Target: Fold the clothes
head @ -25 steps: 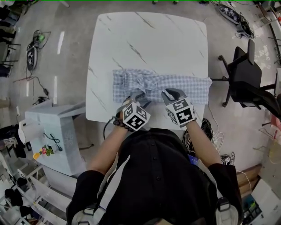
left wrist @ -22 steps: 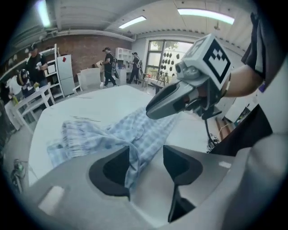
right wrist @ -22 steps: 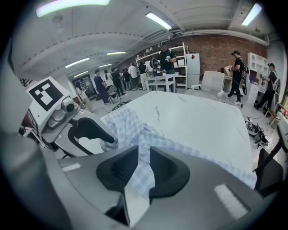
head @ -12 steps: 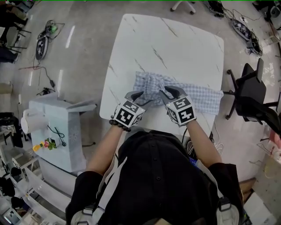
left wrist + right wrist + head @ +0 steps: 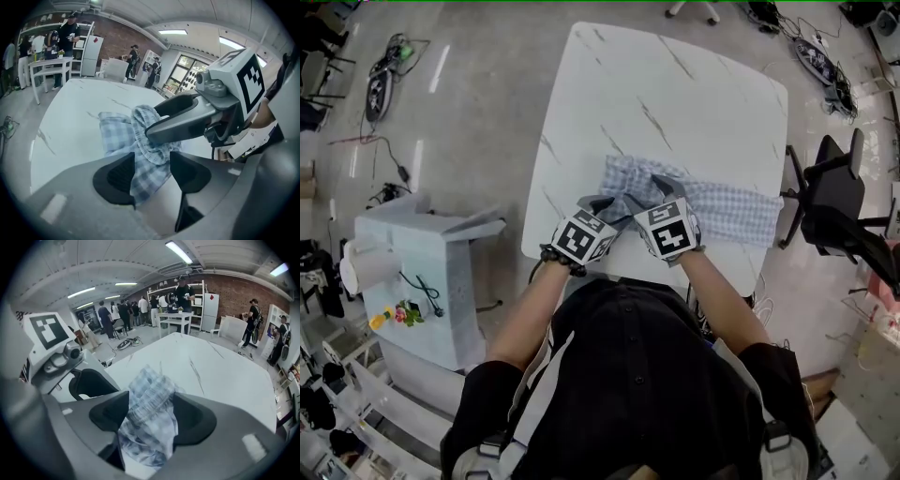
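White cabinet [image 5: 427,281] on the floor, left of the table [image 5: 675,94]. Left claw [image 5: 151,164]: jaws spread, just been opening a little. A fold of the blue checked garment [image 5: 727,211] hangs between them, against one pad and clear of the other. Right claw [image 5: 151,416], just beside it: jaws just been opening, now wide, bunched cloth loose between them. Garment lies near the table's front edge, crumpled at its left end, flatter rightward. Black chair [image 5: 839,192] far right.
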Motion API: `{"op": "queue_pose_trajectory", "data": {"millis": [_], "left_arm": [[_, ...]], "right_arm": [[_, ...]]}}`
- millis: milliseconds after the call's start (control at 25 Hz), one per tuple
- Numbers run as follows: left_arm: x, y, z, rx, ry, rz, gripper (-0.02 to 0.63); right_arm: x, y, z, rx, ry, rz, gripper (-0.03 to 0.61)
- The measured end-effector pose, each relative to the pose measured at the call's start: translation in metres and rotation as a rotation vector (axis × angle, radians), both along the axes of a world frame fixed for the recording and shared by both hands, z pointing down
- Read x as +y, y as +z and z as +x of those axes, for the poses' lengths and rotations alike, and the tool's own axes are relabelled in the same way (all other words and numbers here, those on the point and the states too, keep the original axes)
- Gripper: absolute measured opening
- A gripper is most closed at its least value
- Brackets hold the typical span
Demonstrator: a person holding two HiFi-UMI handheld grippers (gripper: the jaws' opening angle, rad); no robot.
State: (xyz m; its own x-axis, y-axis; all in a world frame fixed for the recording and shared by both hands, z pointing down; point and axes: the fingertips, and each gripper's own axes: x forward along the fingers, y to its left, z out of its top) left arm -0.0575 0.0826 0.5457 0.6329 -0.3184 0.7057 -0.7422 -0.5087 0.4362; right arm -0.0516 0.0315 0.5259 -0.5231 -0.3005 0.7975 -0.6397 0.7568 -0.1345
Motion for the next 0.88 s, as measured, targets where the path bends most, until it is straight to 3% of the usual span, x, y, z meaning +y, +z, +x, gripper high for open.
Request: {"op": "queue_pose_trajectory", "data": {"millis": [280,400,480,720,880], "left_arm": [[0.009,0.004,-0.014,0.052,0.010,-0.034,0.242],[0.014,0.005,-0.028,0.052,0.006,-0.030,0.242],[0.015,0.005,-0.033,0.060,0.017,-0.024,0.242],[0.015,0.004,-0.036,0.092,0.080,-0.017,0.242],[0.011,0.002,-0.023,0.053,0.159,0.021,0.241]], "right_arm": [[0.009,0.035,-0.007,0.144,-0.013,-0.018,0.348],[0.009,0.049,-0.009,0.186,0.017,-0.032,0.342],[0.006,0.054,-0.008,0.202,0.037,-0.030,0.299],[0.005,0.050,-0.010,0.137,0.062,-0.048,0.273],[-0.002,0.043,0.008,0.084,0.108,-0.014,0.222]]}}
